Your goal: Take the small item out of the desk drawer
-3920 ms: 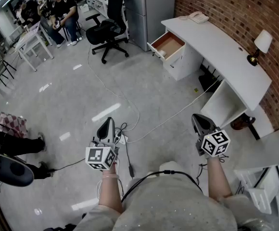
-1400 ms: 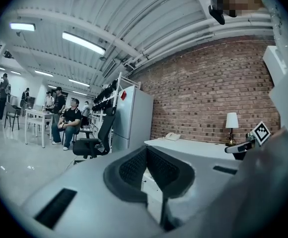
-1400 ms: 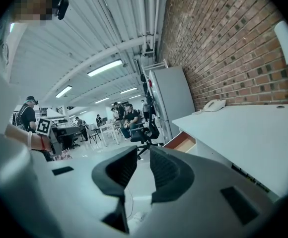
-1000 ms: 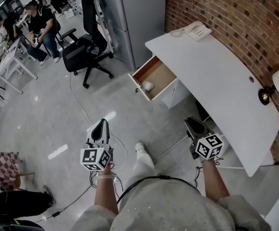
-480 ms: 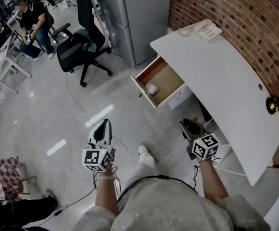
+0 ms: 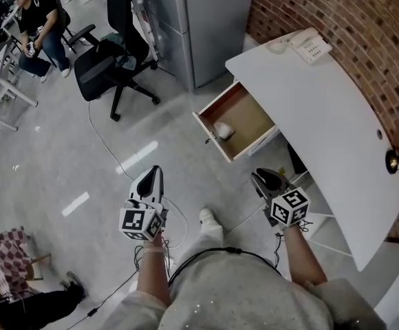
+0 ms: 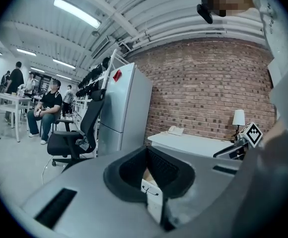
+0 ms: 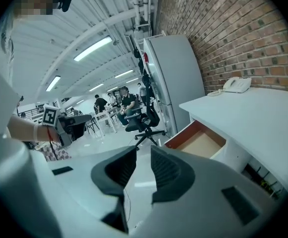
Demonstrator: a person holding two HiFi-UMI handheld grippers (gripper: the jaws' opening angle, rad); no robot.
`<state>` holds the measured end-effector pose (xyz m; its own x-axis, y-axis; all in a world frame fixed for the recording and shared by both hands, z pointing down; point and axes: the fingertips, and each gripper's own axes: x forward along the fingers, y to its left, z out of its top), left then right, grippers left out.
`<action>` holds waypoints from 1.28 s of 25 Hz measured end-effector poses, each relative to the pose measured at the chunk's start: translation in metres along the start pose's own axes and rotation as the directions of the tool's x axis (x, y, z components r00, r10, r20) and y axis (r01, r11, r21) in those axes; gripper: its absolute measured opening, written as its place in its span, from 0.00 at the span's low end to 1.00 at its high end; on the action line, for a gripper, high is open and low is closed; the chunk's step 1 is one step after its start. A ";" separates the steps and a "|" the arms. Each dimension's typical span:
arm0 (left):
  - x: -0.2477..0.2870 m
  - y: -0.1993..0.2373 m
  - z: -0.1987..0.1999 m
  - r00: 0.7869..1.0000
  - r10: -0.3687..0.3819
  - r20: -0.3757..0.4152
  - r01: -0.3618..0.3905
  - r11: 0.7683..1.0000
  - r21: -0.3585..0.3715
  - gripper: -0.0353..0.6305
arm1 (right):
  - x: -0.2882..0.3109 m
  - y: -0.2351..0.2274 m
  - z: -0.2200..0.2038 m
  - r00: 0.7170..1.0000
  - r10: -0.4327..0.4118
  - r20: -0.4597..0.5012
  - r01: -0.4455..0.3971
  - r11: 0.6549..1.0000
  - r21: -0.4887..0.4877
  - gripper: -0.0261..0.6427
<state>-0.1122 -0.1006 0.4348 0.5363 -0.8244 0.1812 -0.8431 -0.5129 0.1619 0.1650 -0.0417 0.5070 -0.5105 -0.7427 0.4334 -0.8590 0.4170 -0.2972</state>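
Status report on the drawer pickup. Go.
Left gripper shut, empty; right gripper open, empty. Small white item lying in open drawer, both grippers short of it. Nothing over the drawer; floor cable off toward the office chair.

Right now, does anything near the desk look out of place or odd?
The desk's drawer stands pulled out over the floor, with a small pale item lying alone near its front wall. A loose cable trails across the floor by the office chair. Nothing looks spilled or damaged.
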 end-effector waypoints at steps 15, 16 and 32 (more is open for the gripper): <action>0.041 0.021 -0.030 0.998 -0.044 -0.040 0.039 0.994 -0.106 0.05 | 0.064 -0.008 -0.011 0.983 0.024 -0.184 -0.044 0.993 -0.107 0.19; 0.044 0.023 -0.031 0.998 -0.040 -0.043 0.035 0.994 -0.108 0.05 | 0.070 -0.010 -0.012 0.980 0.029 -0.199 -0.054 0.991 -0.121 0.19; 0.131 0.049 -0.059 0.995 0.025 -0.093 -0.039 0.987 -0.155 0.05 | 0.181 -0.063 -0.028 0.877 0.085 -0.473 -0.254 0.917 -0.306 0.21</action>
<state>-0.0814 -0.2198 0.5234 0.5167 -0.8111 0.2741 -0.8468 -0.4370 0.3032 0.1256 -0.1878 0.6282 -0.5398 -0.3680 0.7571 -0.6703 0.7320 -0.1221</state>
